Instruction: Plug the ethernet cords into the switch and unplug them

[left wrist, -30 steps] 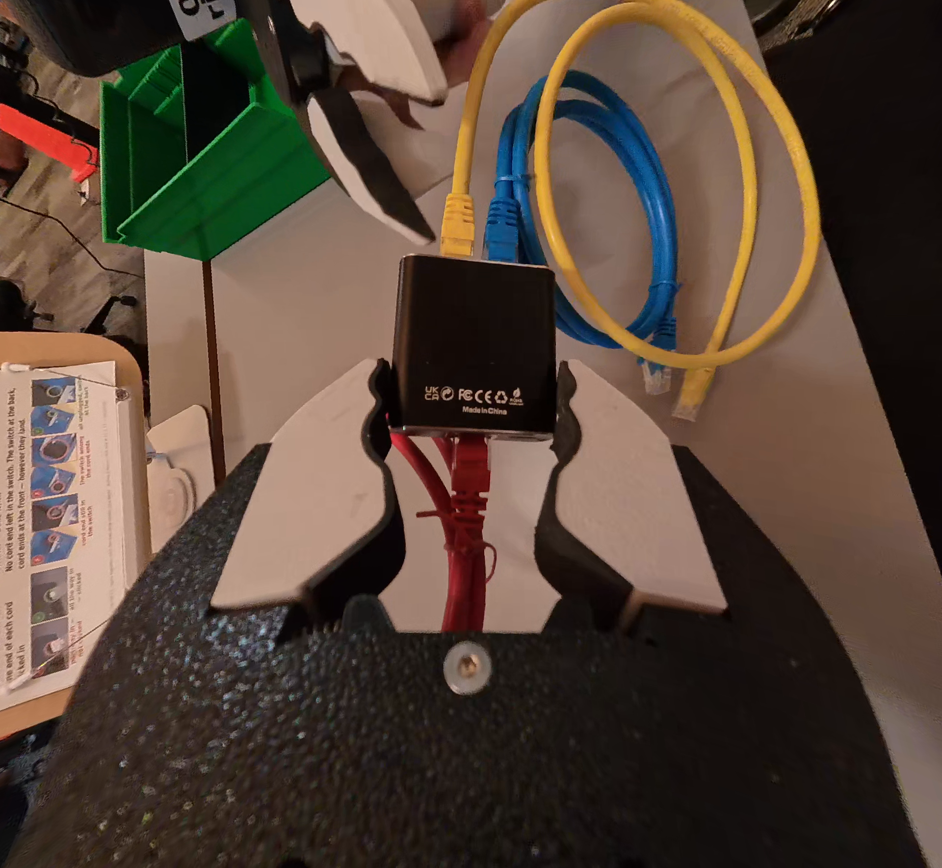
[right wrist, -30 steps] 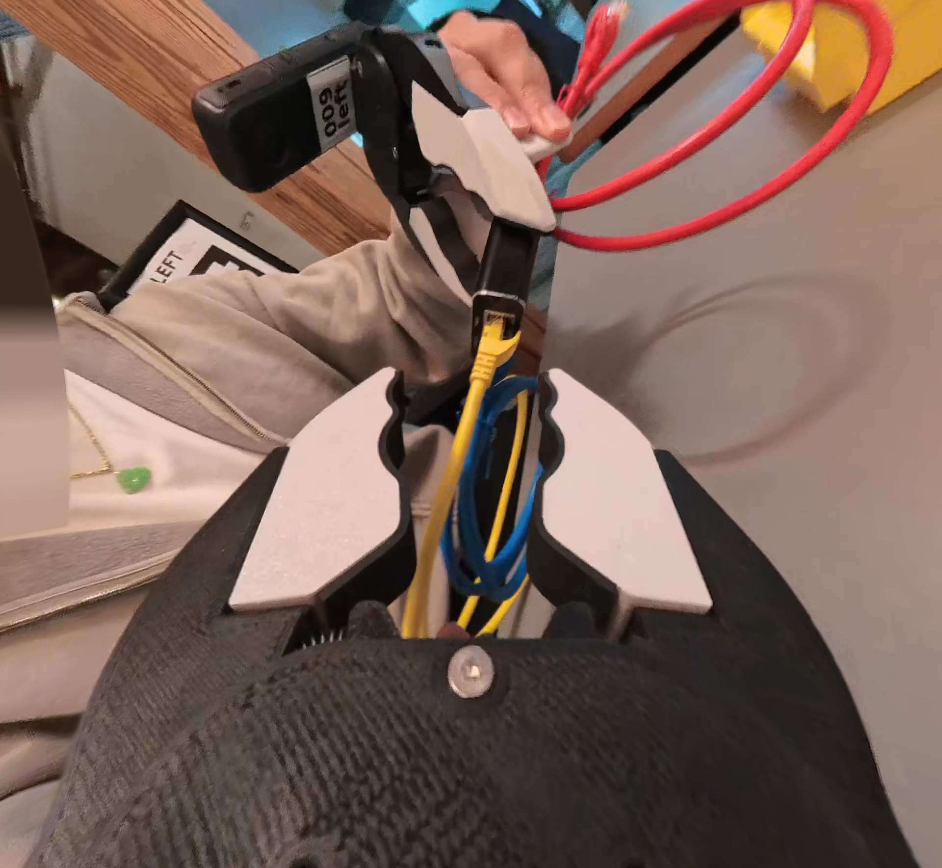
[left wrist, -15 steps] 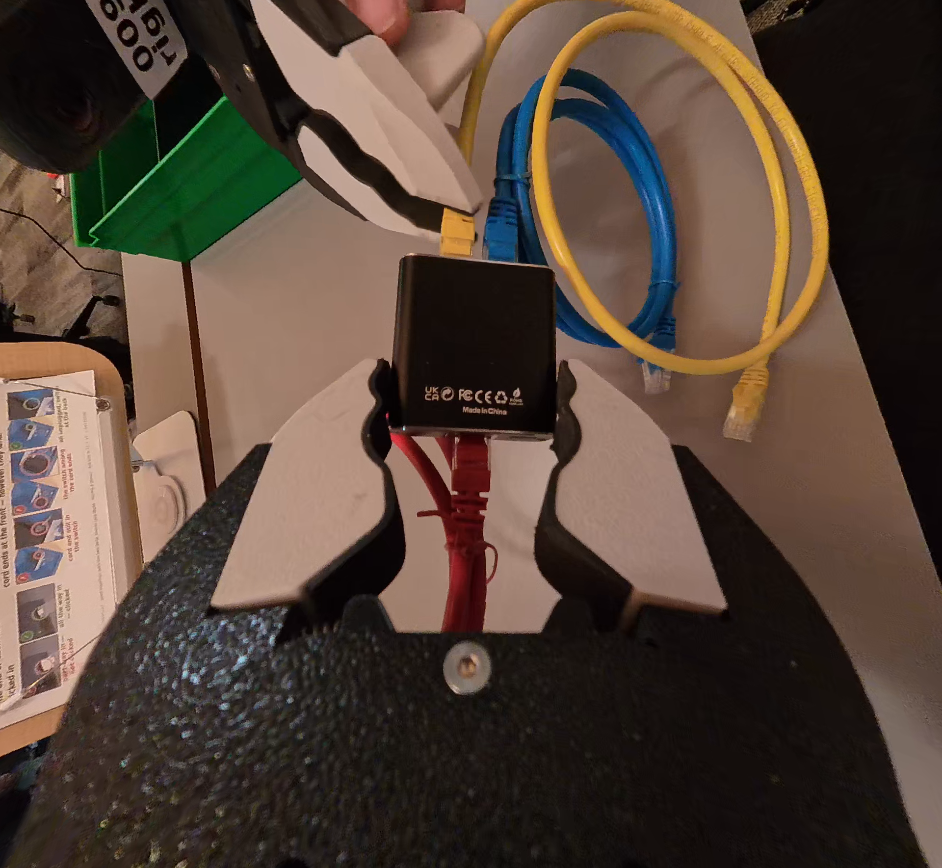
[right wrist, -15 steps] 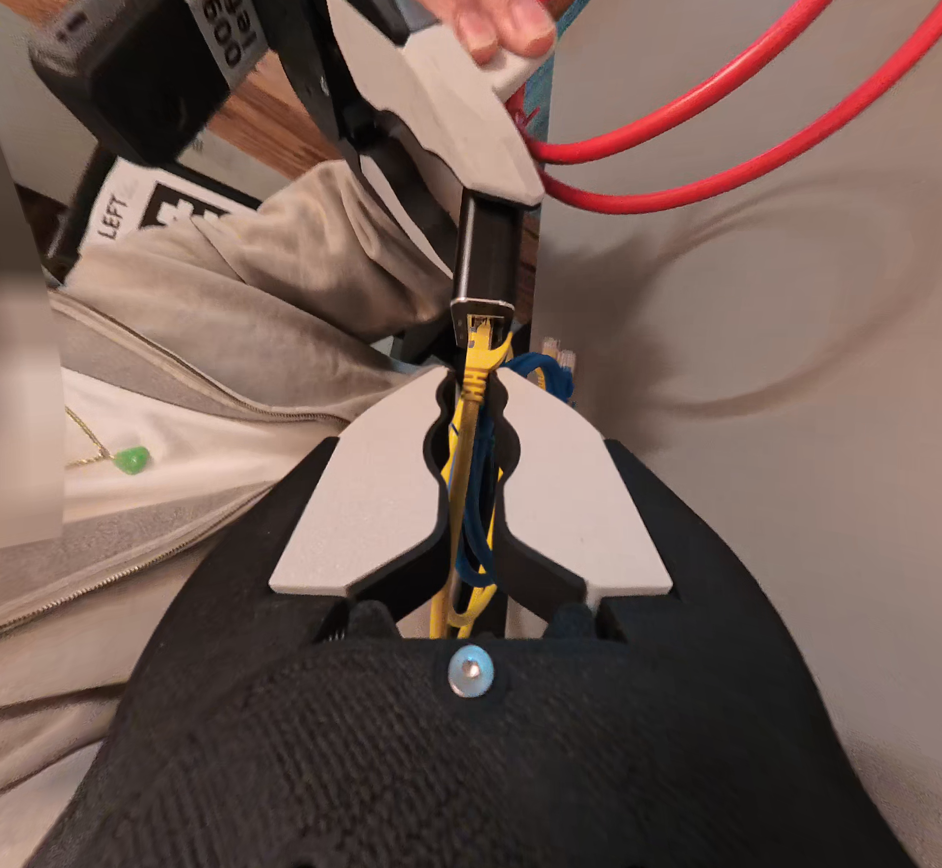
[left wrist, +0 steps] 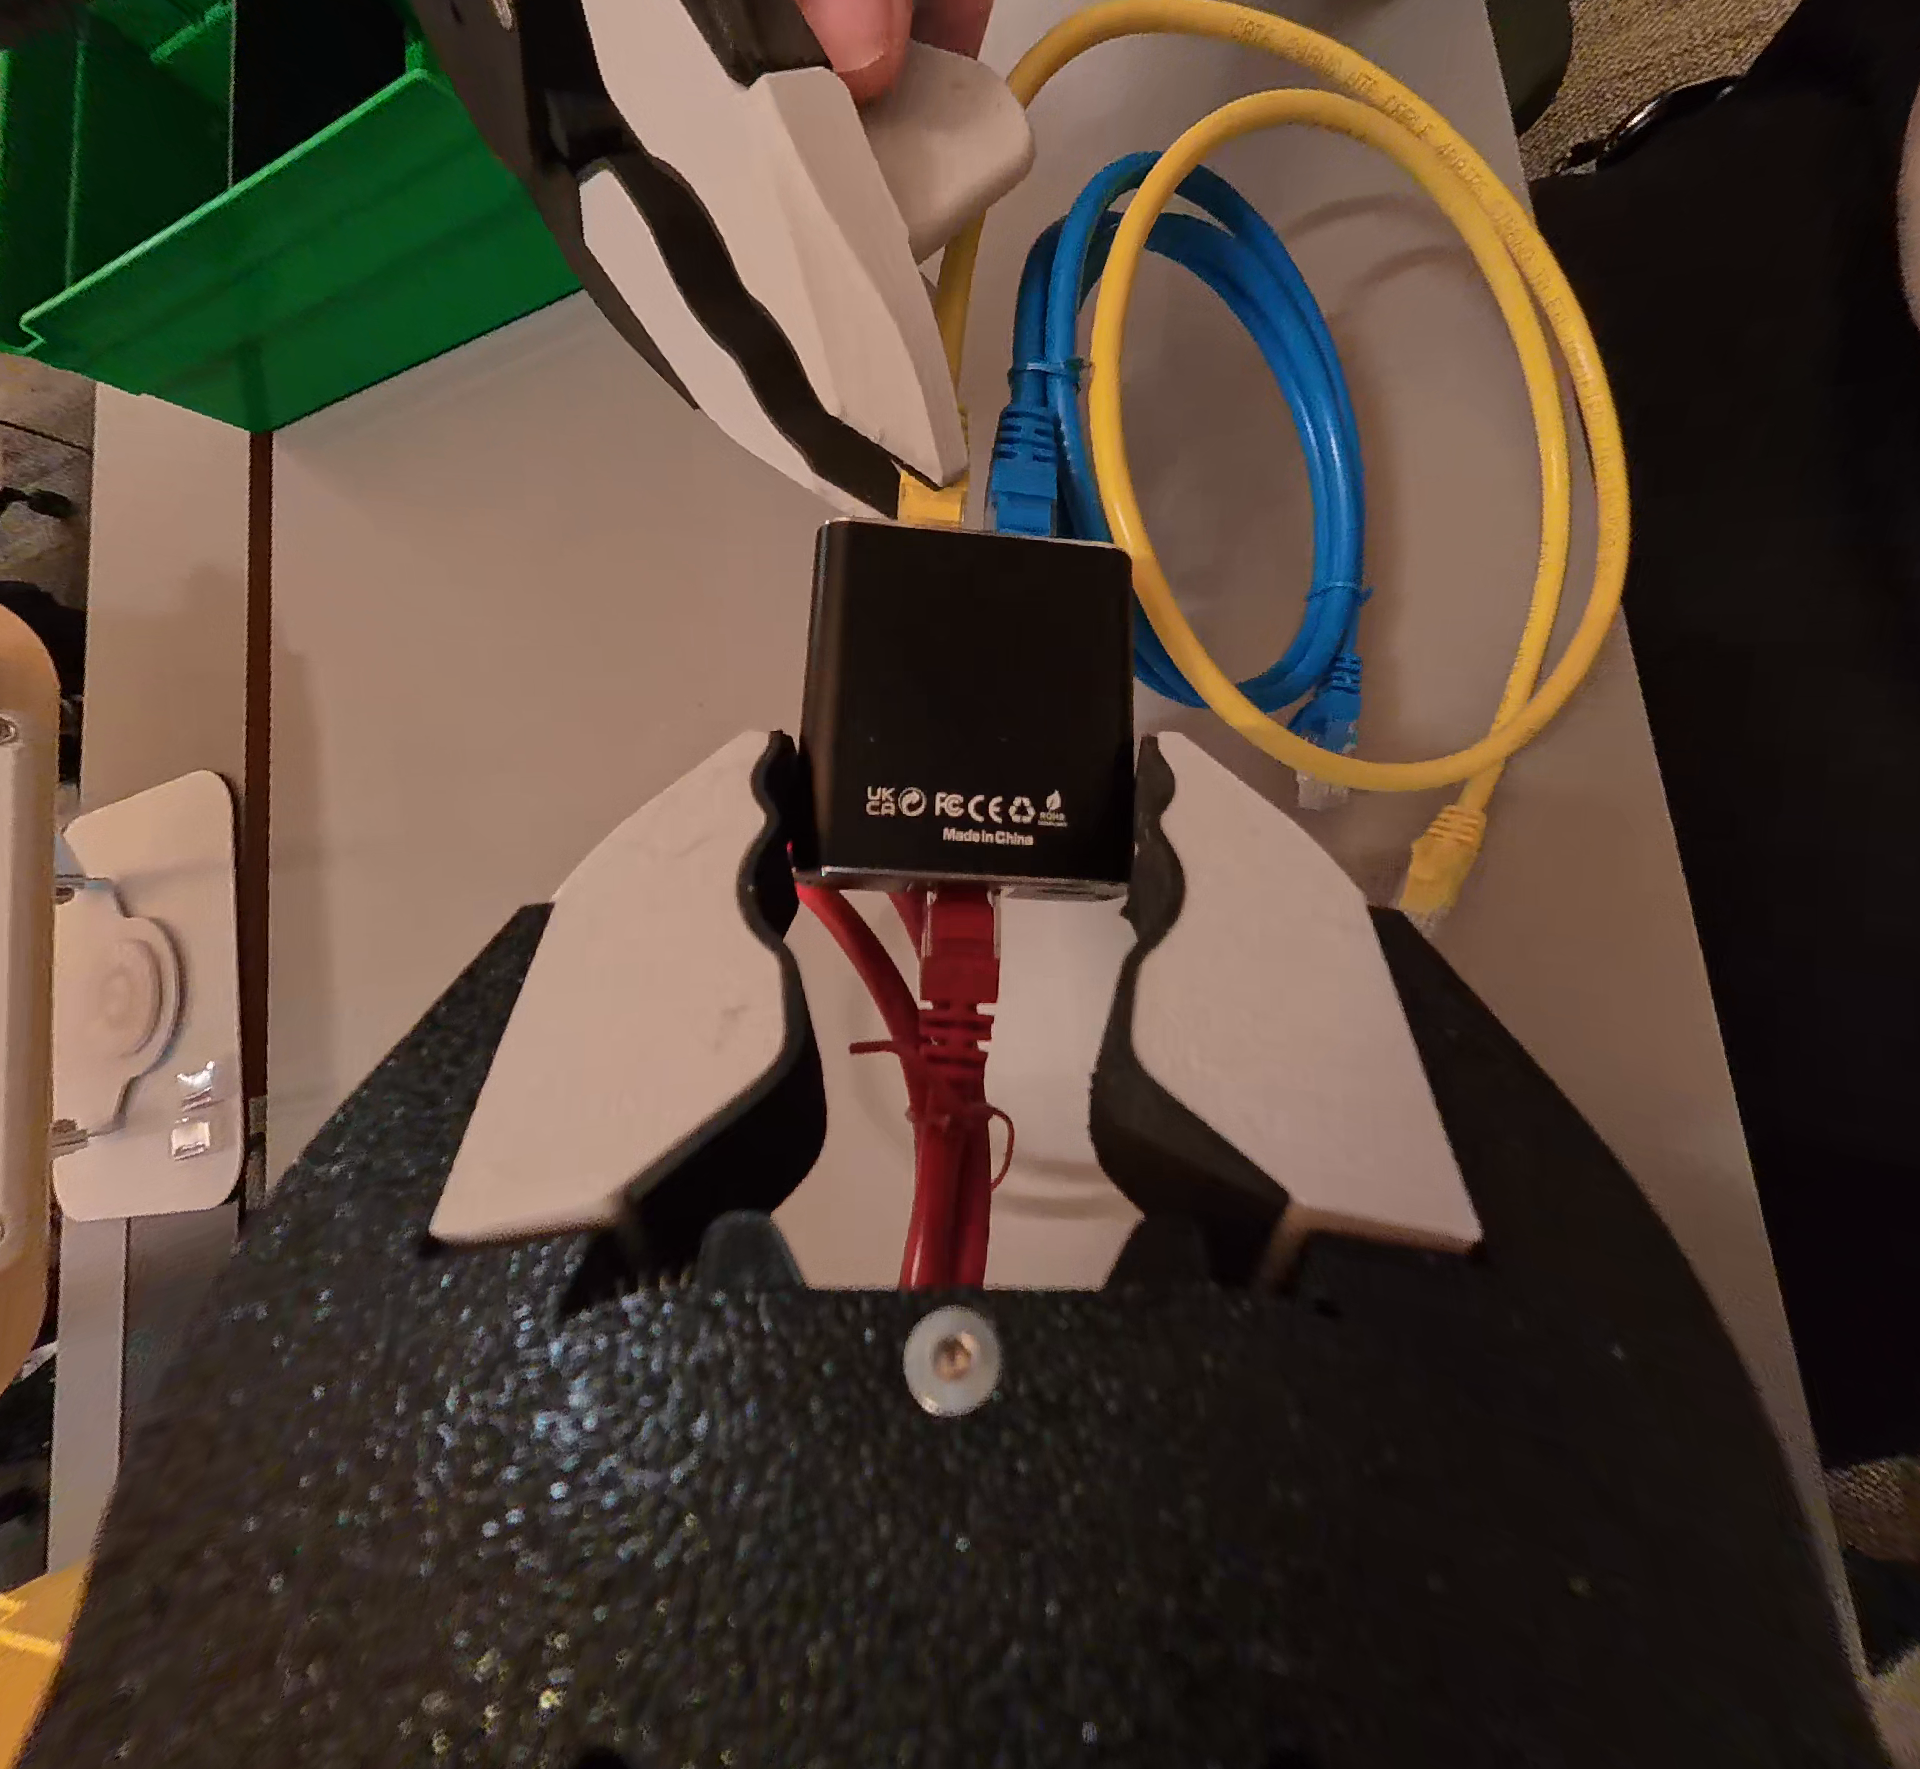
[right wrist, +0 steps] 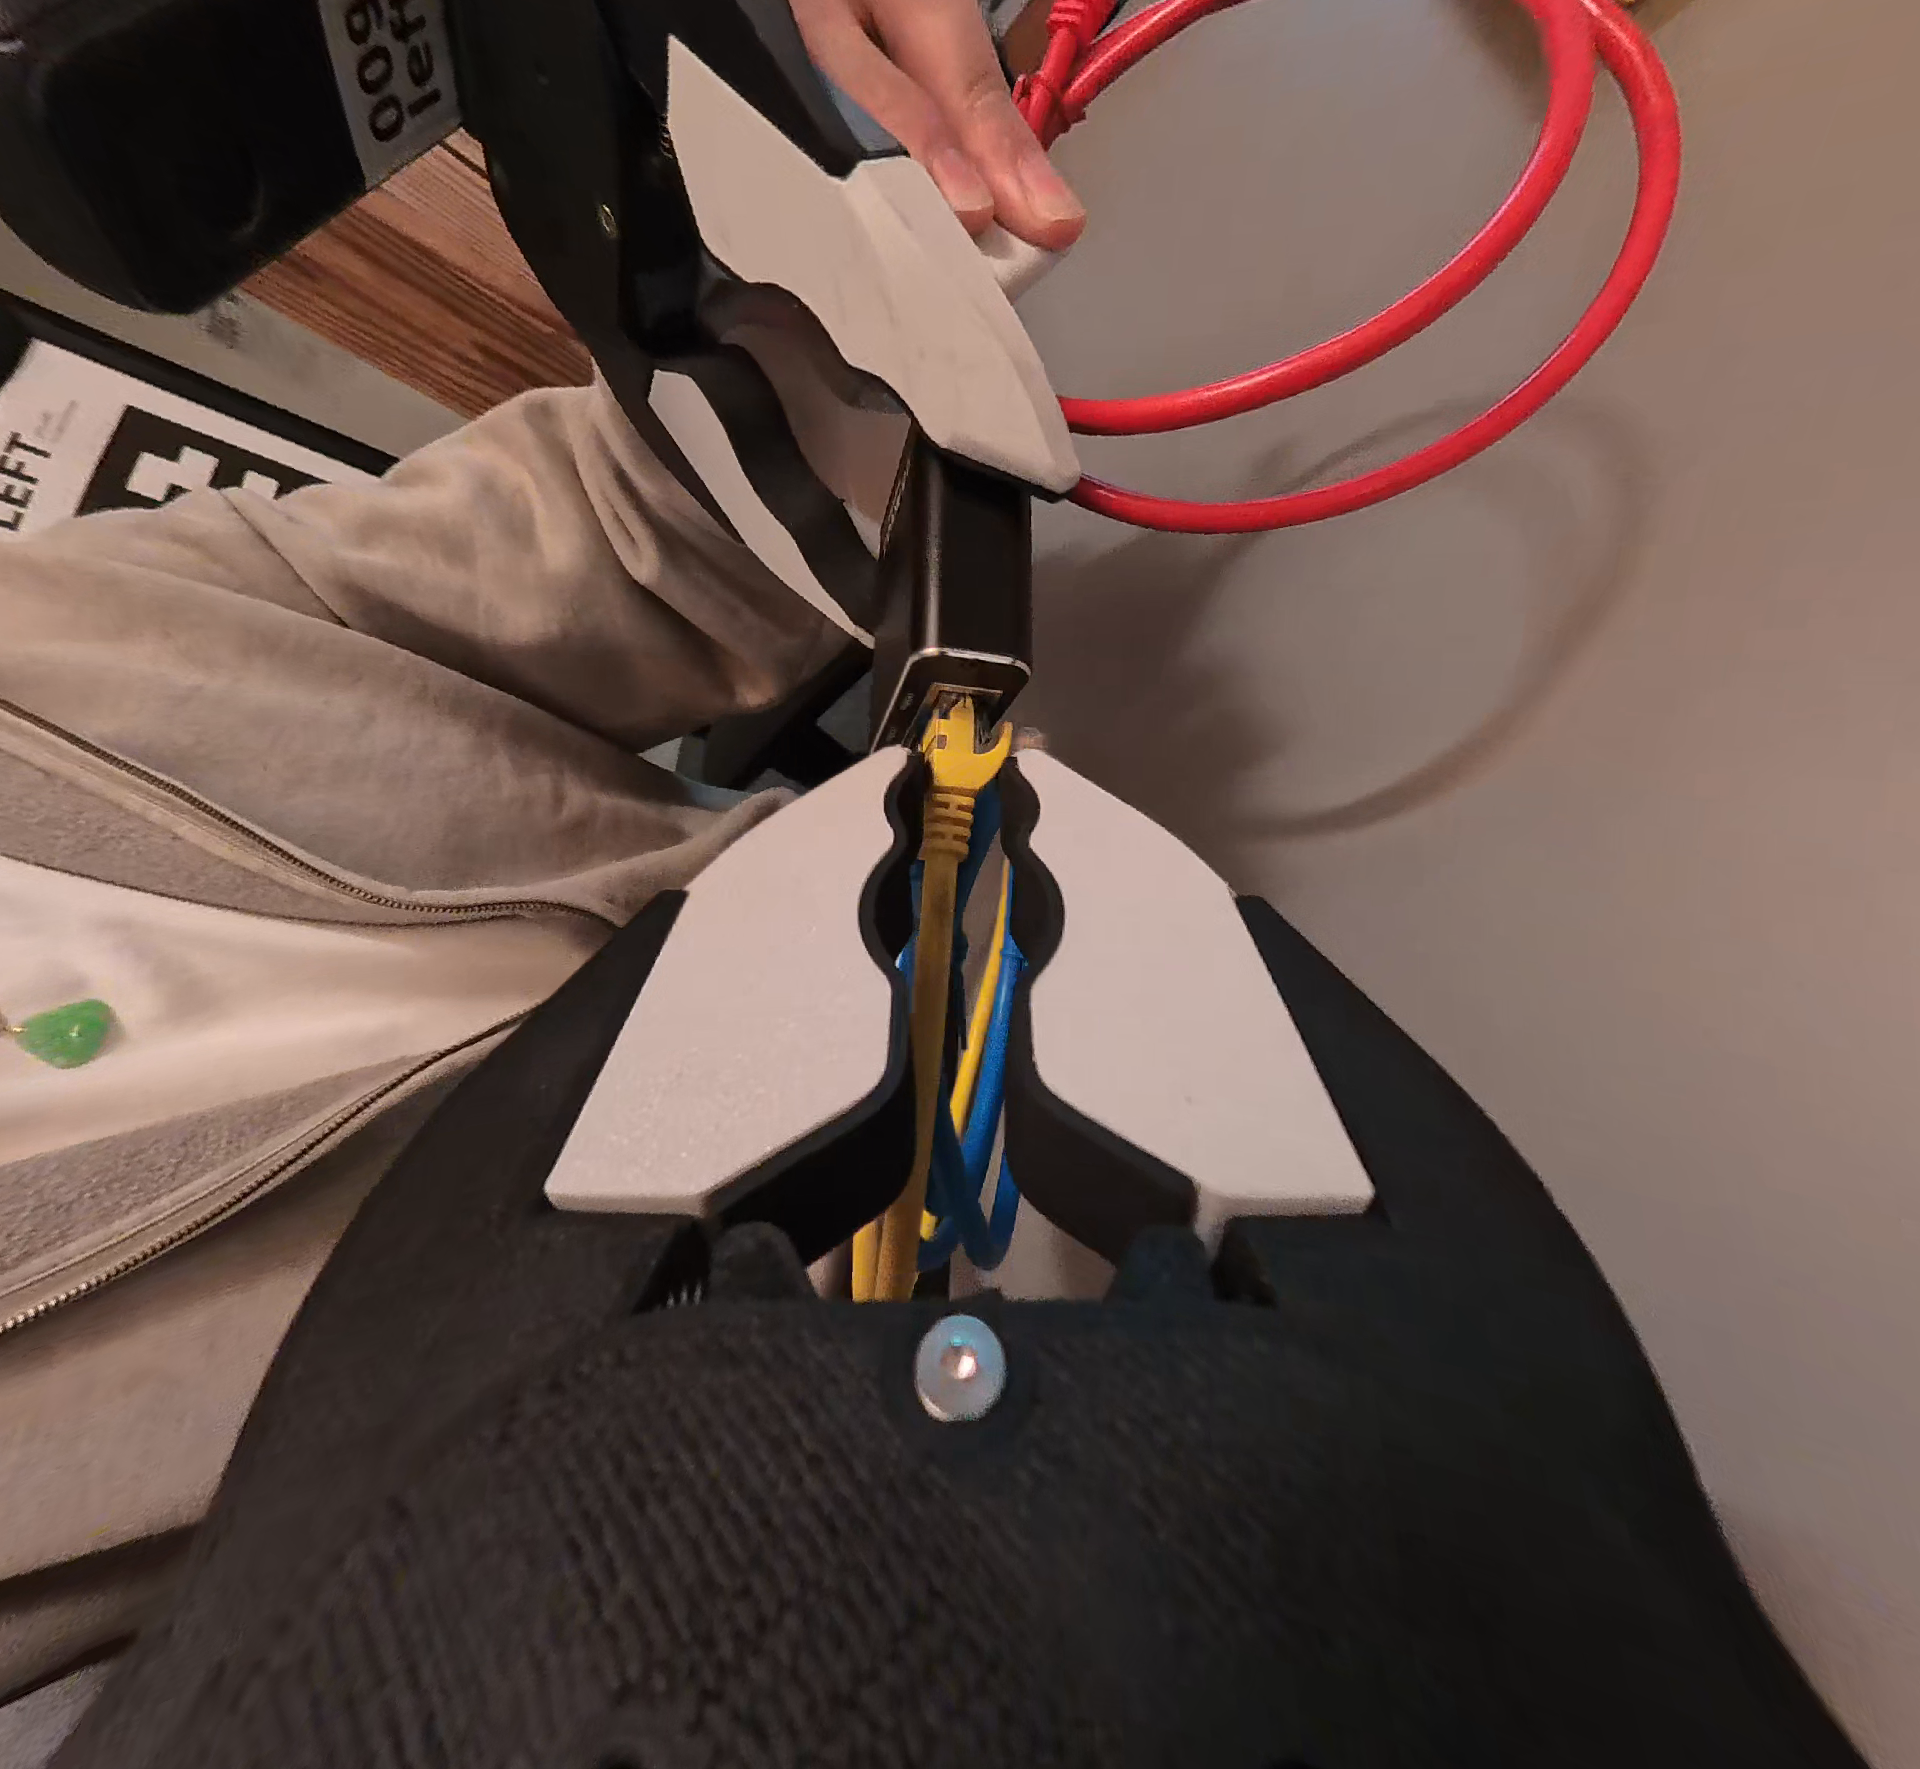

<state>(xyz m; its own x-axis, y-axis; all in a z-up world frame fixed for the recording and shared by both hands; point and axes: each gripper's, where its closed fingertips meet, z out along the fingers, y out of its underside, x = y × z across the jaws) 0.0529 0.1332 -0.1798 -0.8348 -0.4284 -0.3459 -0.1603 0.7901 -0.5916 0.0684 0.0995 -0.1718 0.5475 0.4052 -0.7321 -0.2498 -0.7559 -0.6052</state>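
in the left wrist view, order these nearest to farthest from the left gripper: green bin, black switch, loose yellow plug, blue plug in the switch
1. black switch, clamped between the left gripper fingers
2. blue plug, at the switch's far end
3. loose yellow plug, on the table to the right
4. green bin, far upper left

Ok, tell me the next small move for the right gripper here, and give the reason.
Probably pull the yellow plug straight back out of the switch. The right gripper is shut on that plug right at the port, and the plug is seated. The left gripper clamps the switch's sides, so it should hold against the pull. The blue plug and red plug remain plugged in.
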